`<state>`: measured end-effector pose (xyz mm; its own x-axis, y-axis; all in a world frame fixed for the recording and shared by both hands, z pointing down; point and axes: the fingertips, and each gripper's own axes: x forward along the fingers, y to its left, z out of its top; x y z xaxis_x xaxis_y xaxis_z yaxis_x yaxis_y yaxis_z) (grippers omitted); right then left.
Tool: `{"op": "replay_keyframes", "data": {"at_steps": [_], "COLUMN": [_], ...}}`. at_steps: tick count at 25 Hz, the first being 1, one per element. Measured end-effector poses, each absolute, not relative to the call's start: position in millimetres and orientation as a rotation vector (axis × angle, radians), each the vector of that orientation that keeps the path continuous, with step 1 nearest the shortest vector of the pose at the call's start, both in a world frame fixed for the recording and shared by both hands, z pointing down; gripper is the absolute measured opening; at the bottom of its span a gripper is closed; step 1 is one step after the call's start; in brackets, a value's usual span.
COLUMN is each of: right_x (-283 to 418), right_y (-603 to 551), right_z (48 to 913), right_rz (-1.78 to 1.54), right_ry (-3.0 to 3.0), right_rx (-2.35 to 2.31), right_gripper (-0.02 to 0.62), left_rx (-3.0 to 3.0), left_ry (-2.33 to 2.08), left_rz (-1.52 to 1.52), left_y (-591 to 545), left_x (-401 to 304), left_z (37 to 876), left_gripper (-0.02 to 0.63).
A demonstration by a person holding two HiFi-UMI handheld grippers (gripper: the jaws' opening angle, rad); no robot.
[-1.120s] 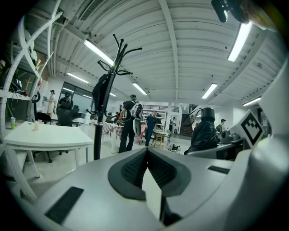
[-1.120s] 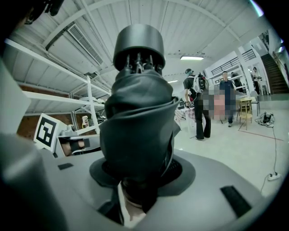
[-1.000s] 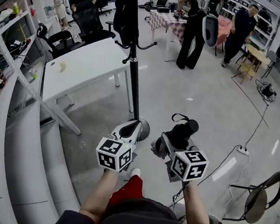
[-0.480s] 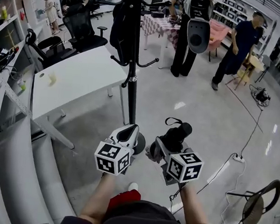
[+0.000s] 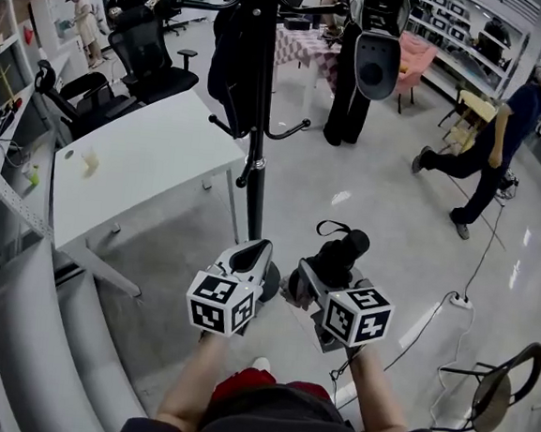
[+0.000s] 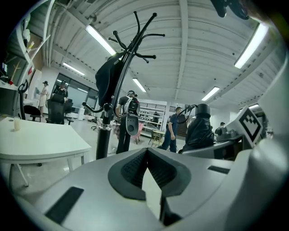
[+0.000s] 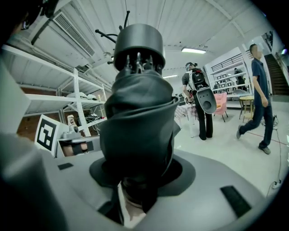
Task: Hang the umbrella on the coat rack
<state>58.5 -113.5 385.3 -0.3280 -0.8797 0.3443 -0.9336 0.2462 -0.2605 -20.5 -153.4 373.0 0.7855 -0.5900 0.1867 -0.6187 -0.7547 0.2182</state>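
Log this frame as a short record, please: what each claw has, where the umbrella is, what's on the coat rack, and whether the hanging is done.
left claw: shut, nothing in it
right claw: shut on the umbrella
umbrella: black, folded, sticking out forward past the jaws
coat rack: upright on the floor ahead of both claws, beside the white table
on the rack: a black garment hangs near the top
umbrella hung: not yet
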Motion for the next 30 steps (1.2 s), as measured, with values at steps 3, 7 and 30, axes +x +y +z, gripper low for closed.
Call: {"op": "replay_keyframes", "data": {"at_steps": [3,7,30], "right_x": [60.4,66.6,139.8], "right_y": [-122.6,-134.1,-258.6], "right_z": [385.3,387.3,391.0], "right_rz": [0.619,0.603,0.591], "right_ry": [-2.367,-2.348,-2.371], "right_rx": [1.738,1.738,1.585], "right_gripper": [0.19,0.19,0.19], "left_rx": [2.713,2.726,2.663], "left_ry": [-0.924,-0.907,-1.109], "left_rz": [0.164,0.173,0.155], "left_y": [-160.7,-169.8,-276.1], "left_x": [-16.3,-6.5,60.4], "left_z": [376.7,378.4,374.2], "left_gripper": [0.012,0.012,0.012]}}
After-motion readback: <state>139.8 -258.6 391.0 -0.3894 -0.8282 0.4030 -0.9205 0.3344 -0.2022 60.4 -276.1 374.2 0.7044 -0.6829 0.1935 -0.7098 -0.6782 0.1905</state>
